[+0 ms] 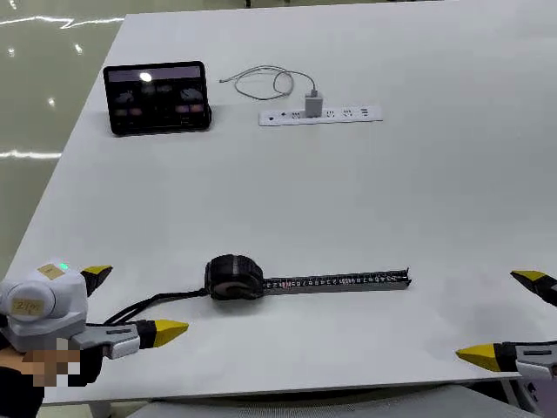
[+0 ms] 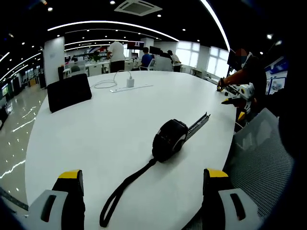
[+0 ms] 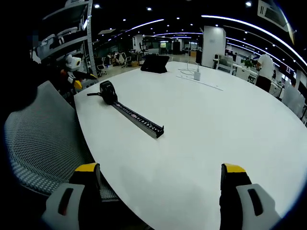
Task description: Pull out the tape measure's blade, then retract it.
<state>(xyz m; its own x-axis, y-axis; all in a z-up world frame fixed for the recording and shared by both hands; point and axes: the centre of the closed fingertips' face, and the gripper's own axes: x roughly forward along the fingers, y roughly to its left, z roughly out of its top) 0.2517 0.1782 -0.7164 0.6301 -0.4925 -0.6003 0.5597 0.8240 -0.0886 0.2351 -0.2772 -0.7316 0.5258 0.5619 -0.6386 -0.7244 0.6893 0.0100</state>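
A large white counter (image 1: 348, 200) stands in a bright open-plan office with a glossy floor. Near the counter's front edge lies a black tape measure (image 1: 233, 279). Its blade (image 1: 339, 280) is extended and lies flat on the counter, pointing toward the right gripper's side. Its black wrist strap (image 1: 174, 297) trails the other way.

The left gripper (image 1: 142, 300) hovers over the strap's end with its yellow-tipped jaws spread wide, holding nothing. The right gripper (image 1: 487, 313) is also spread wide and empty, well apart from the blade's tip.

At the far side, the head view shows a dark tablet (image 1: 157, 96) propped upright. Beside it is a white power strip (image 1: 320, 115) with a charger (image 1: 313, 104) and a looped cable (image 1: 261, 83).

The left gripper view looks along the strap to the case, and people (image 2: 116, 52) stand among desks behind. The right gripper view looks from the other end, with the blade's tip nearest. A grey mesh chair (image 3: 43, 143) stands at the counter's edge.
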